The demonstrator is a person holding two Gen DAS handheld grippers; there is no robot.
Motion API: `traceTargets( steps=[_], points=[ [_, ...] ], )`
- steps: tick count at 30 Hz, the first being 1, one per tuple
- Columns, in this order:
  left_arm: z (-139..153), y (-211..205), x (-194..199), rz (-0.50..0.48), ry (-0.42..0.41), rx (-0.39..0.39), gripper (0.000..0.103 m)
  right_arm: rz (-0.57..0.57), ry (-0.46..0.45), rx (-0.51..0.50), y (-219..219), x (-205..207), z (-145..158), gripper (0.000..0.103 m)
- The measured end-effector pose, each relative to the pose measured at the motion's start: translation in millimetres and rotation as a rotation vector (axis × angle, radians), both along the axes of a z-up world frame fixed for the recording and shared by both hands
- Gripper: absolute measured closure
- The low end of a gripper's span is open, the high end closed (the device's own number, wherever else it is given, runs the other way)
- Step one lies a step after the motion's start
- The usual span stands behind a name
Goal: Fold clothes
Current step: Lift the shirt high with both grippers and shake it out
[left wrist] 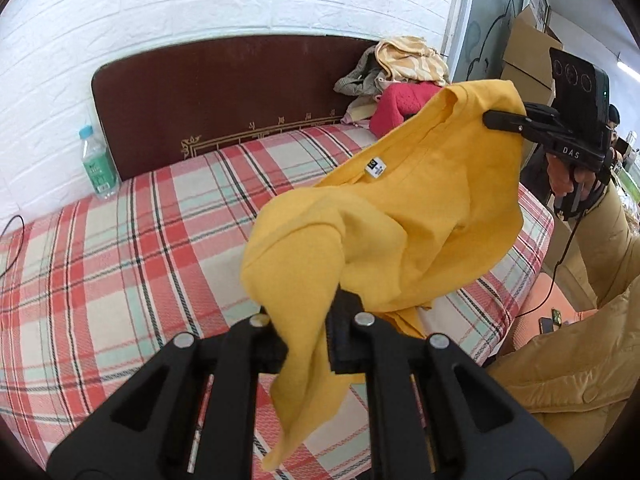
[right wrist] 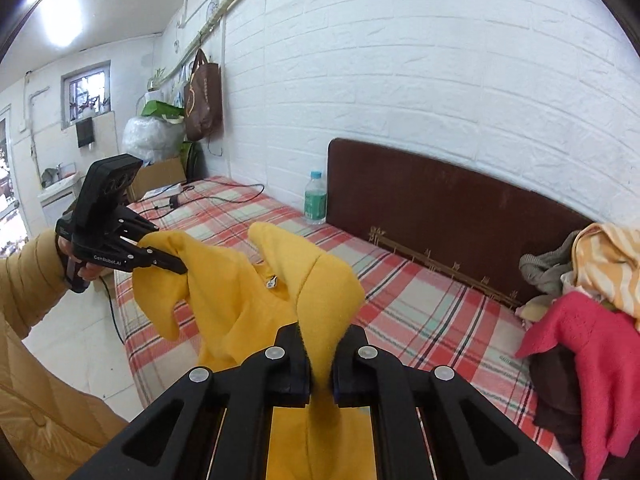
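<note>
Early stage, by the look of it: the yellow shirt (left wrist: 420,216) is off the bed (left wrist: 120,240), hanging in the air btwn both grippers, bunched and twisted, no fold in it yet. The left gripper (left wrist: 306,344) has its jaws clamped on one gathered edge of the fabric, w/ a tail of cloth drooping down past the fingers. The right gripper (right wrist: 320,372) is clamped on another pinch of the same shirt; in the left wrist view its fingers bite the cloth near the collar, label side showing. So done so far: garment picked and gripped at two pts. Left to do, I'd judge: spread it flat on the plaid sheet, fold it, then deal w/ the pile of clothes (right wrist: 580,300) at the far end by the headboard (right wrist: 440,200) — red, grey, striped pieces, all unfolded. Containers: a capped water bottle (right wrist: 316,202) stands on the bed beside the headboard, label hides its level, can't tell. A brown tote bag (right wrist: 204,100) hangs on the wall, contents not visible. A cardboard box (left wrist: 528,52) sits past the bed; inside hidden.
</note>
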State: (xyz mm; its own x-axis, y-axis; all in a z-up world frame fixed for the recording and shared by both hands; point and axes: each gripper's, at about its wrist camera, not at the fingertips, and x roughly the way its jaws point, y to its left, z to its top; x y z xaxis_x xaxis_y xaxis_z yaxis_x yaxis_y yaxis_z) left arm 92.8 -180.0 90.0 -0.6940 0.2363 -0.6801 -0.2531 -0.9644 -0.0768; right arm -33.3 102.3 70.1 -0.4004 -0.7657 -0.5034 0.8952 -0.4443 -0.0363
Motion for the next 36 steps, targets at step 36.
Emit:
traceTargets(
  steps=[36],
  points=[
    [-88,-65,-280,0.202,-0.236,-0.249,0.089,-0.403,-0.206,0.081,-70,-270,-93,0.098]
  ],
)
